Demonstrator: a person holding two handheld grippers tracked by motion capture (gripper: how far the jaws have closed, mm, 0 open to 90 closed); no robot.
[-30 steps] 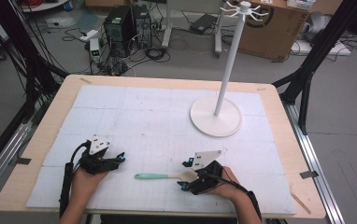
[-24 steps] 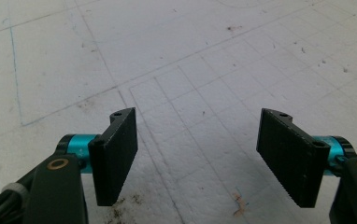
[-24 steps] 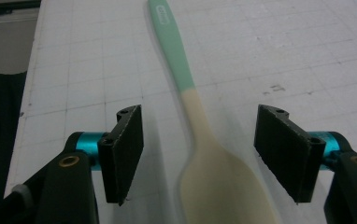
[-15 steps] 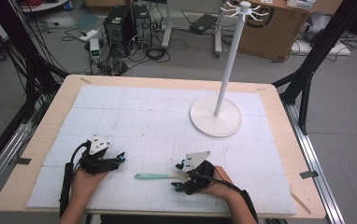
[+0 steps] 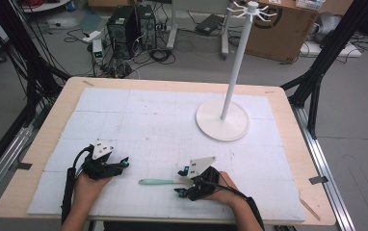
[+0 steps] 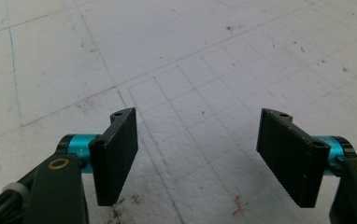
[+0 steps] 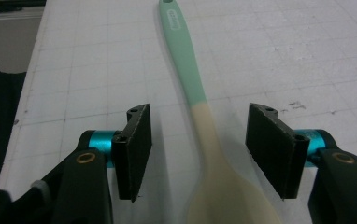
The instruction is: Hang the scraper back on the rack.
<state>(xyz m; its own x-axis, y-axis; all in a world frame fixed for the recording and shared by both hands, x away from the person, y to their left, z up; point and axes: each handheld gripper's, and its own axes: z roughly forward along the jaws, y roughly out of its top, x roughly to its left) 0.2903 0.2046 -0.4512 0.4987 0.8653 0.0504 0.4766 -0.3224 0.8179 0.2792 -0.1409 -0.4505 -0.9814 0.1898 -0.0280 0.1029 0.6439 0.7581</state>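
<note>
From the high view, a slim spatula with a mint-green handle and a pale cream blade (image 5: 165, 181) lies flat on the white gridded tabletop (image 5: 172, 120), near the front edge, its handle pointing toward the person's left. The right claw (image 5: 184, 182) sits at the blade end, while the left claw (image 5: 123, 163) rests well apart from it, over bare mat. A white stand with a round base and hooked top (image 5: 223, 120) stands farther back on the right. In the left gripper view, the left claw (image 6: 200, 158) is spread wide with nothing between its ridged jaws, just scuffed mat. In the right gripper view, the right claw (image 7: 197, 154) is also spread wide and straddles the spatula (image 7: 200, 126) at the neck where green meets cream, neither jaw touching it. The spatula looks light and thin, its handle probably stiff and smooth, the blade likely softer and flexible; I would judge the narrow neck or lower handle the firmer place to pinch.
</note>
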